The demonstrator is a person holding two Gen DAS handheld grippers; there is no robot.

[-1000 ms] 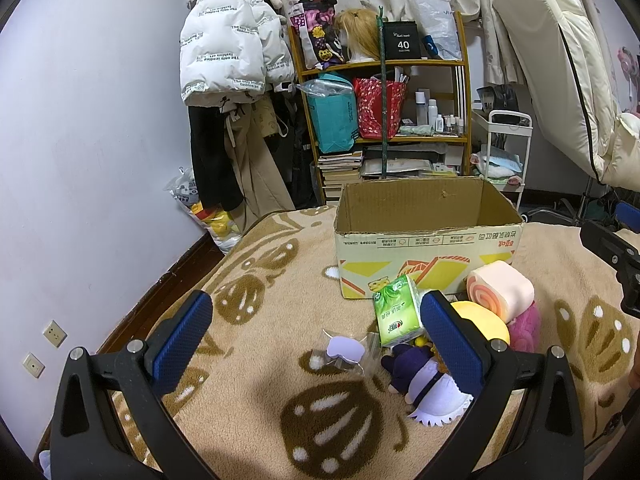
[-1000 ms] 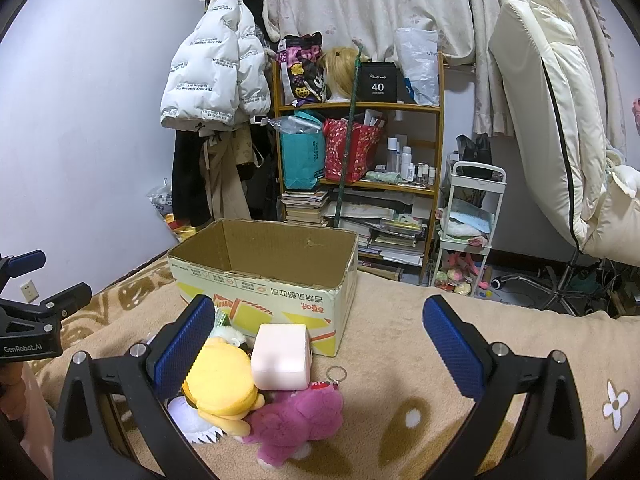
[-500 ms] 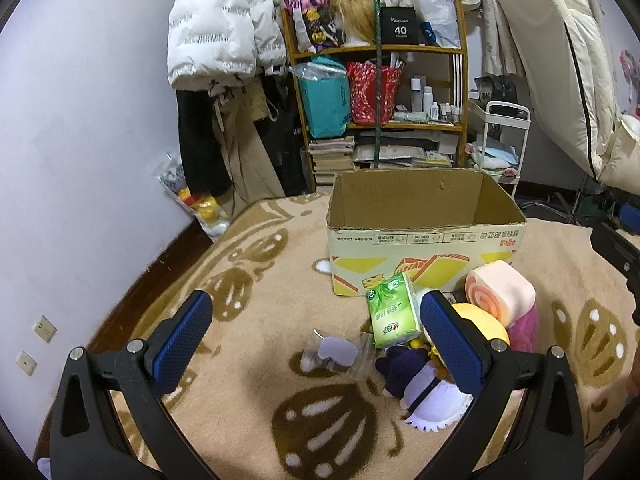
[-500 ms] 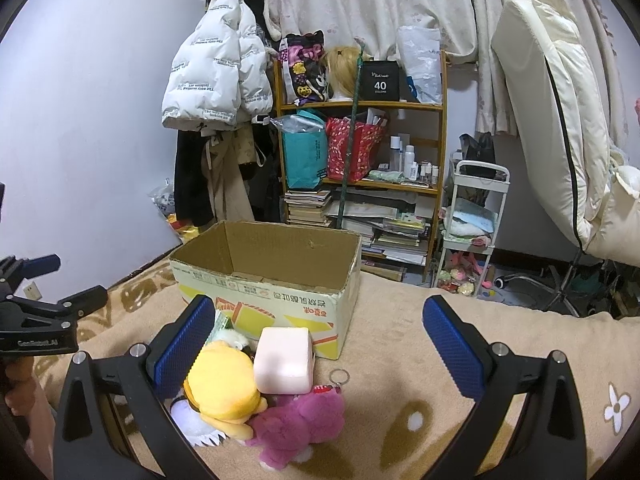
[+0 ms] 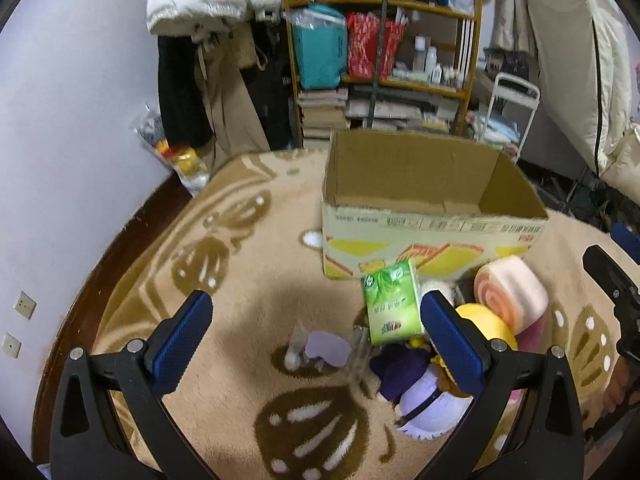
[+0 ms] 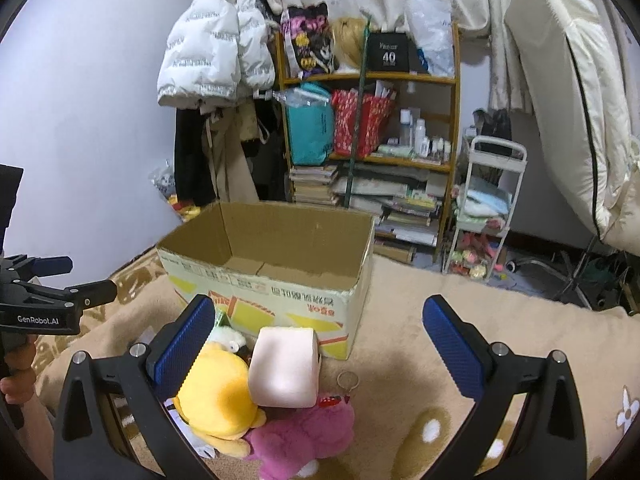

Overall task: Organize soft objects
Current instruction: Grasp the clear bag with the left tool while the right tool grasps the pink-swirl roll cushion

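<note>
Box: open-topped, hollow, far of toys.
Toys: heaped against box's near wall.
Rug: bare left.
Left gripper: wide apart, holding nothing.
Right gripper: likewise.

"GenRobot.AI" is printed on the left gripper. On the shelf unit's top shelf, a black box reads "40"; smaller print above it is perhaps illegible.
</note>
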